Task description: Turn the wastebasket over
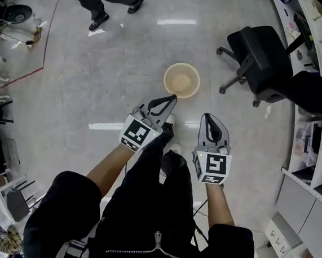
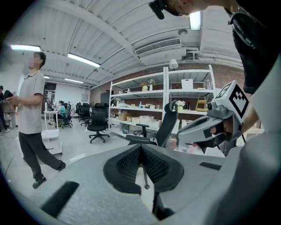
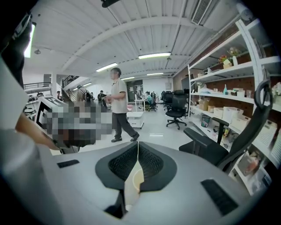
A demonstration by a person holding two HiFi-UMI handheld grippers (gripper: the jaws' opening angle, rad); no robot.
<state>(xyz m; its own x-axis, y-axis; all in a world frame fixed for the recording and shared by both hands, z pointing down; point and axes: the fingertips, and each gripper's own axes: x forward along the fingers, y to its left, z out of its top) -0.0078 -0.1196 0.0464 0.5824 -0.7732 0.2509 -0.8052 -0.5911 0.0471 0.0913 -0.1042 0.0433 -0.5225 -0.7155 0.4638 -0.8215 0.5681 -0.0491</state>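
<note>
Standing upright on the floor [image 1: 127, 65], the beige wastebasket [image 1: 182, 80] has its mouth facing up, and nothing can be seen inside. The left gripper [image 1: 171, 100] and right gripper [image 1: 208, 119] are both clenched shut and empty, apart from the basket on the person's side. A black office chair [image 1: 258, 55] stands to the right.

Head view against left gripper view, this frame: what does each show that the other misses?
Only the head view: the beige wastebasket, standing mouth-up on the floor. Only the left gripper view: white shelves stocked with boxes, and the ceiling lights. Both: the right tool, shut and empty, and a black office chair.
</note>
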